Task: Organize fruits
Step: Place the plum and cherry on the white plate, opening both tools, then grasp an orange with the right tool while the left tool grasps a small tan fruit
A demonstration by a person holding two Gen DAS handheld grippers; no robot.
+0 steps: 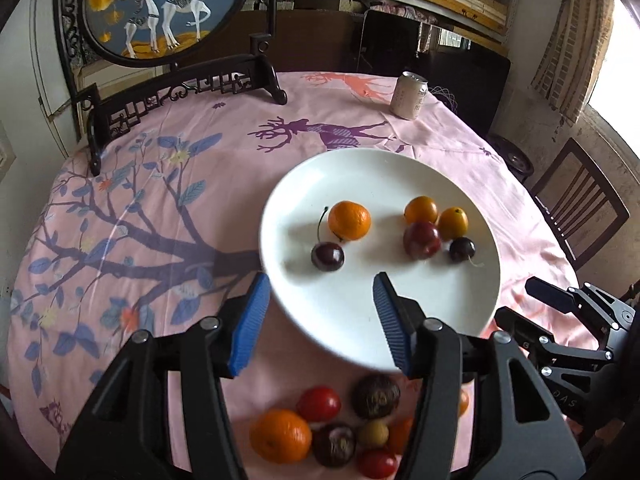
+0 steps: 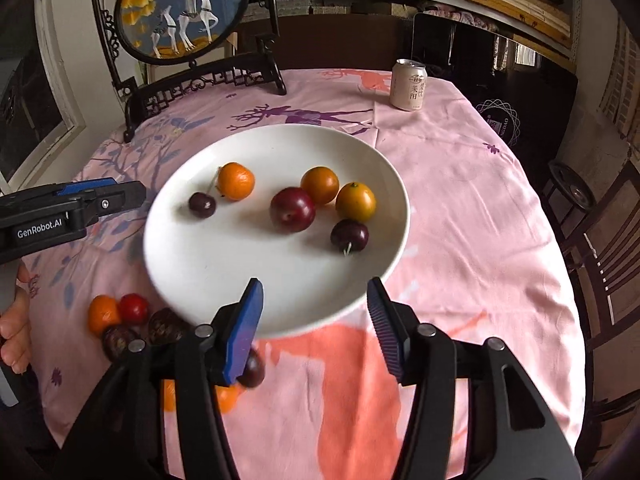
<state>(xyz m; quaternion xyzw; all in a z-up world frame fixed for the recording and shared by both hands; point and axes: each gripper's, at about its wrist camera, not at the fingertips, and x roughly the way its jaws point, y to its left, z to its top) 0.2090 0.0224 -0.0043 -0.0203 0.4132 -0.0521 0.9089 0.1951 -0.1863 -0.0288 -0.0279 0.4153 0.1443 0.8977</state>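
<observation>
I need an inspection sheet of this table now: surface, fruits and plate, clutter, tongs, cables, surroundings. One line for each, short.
Surface: round table under a pink cloth printed with deer and branches.
Job's things: white plate holds six fruits: three orange ones, a plum, two cherries. More loose fruit lies on the cloth near the plate's front edge.
Clutter: drink can at the far side.
Tongs: left tongs and right tongs both open, nothing between the pads, at the plate's near rim.
Cables: nothing seen.
Surroundings: deer screen on a dark stand, shelves, wooden chair.
</observation>
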